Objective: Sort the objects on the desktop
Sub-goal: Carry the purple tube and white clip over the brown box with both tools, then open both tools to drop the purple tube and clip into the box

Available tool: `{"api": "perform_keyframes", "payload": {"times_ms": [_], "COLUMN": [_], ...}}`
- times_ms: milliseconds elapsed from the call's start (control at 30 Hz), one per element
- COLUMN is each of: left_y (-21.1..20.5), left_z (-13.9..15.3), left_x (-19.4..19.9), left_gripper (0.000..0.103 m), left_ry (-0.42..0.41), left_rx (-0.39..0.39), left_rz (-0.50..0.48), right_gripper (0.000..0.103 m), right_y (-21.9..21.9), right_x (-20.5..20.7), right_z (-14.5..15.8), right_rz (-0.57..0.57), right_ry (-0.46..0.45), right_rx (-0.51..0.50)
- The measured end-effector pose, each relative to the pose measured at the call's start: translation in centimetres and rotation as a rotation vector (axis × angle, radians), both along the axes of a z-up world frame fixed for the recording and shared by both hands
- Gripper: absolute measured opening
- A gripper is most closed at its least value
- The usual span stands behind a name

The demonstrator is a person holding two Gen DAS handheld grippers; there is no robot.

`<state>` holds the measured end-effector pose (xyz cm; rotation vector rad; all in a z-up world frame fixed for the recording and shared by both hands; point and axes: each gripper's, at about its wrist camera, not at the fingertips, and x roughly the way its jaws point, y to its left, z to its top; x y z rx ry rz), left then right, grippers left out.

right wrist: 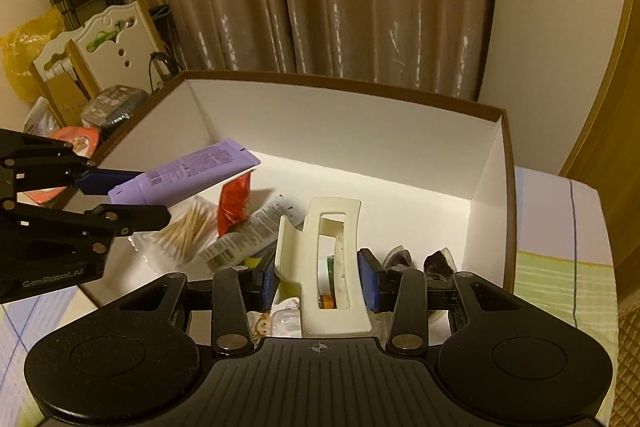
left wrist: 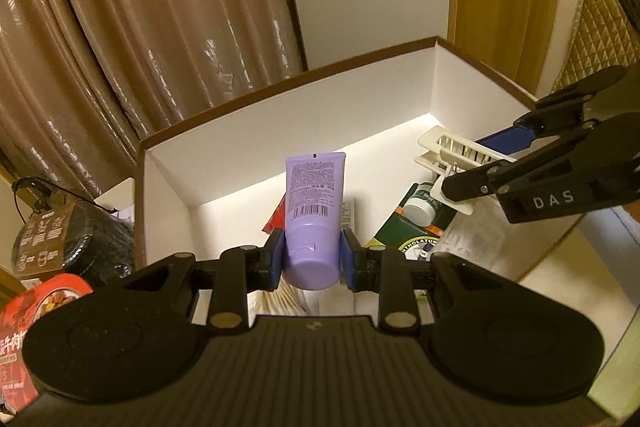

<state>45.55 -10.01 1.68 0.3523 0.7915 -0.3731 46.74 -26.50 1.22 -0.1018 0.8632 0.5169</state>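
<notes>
A lilac tube (left wrist: pixel 314 203) is clamped cap-end between the blue pads of my left gripper (left wrist: pixel 312 255), which is shut on it above the left part of the white box (left wrist: pixel 280 85). The right wrist view shows the same tube (right wrist: pixel 192 171) jutting from the left gripper (right wrist: pixel 132 197) over the box (right wrist: pixel 340 81). My right gripper (right wrist: pixel 320 279) is shut on a cream hair claw clip (right wrist: pixel 332 259) over the box's near right part. In the left wrist view the clip (left wrist: pixel 452 155) sits in the right gripper (left wrist: pixel 480 163).
Inside the box lie a bag of cotton swabs (right wrist: pixel 188 227), a red packet (right wrist: pixel 234 205), a printed sachet (right wrist: pixel 248 235), sunglasses (right wrist: pixel 420 259) and a green-capped bottle (left wrist: pixel 420 203). A red food tub (left wrist: pixel 36 311) and a black bowl (left wrist: pixel 72 239) stand left of the box. A striped cloth (right wrist: pixel 560 267) covers the table.
</notes>
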Motion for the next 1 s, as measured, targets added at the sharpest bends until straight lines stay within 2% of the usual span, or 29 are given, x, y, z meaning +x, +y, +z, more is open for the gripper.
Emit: {"api": "perform_keyframes", "payload": {"times_ms": [500,667,1000], "left_y": [-1.6,-1.2,-0.4], "left_z": [-2.1,-1.9,-1.7], "left_x": [1.6,1.7,1.4], "left_gripper": [0.025,0.034,0.035], "left_ry": [0.028,0.012,0.01], "left_rx": [0.011,0.001,-0.006], "left_rz": [-0.014,0.001,0.018], "right_gripper": [0.041,0.041,0.041], "right_y": [-0.3,0.0,1.0], "right_x": [0.9,1.1,1.0], "right_z": [-1.6,-1.5,-1.8], "right_rz": [0.005,0.008,0.028], "right_ry": [0.036,0.037,0.04], "right_rx": [-0.026,-0.031,-0.043]}}
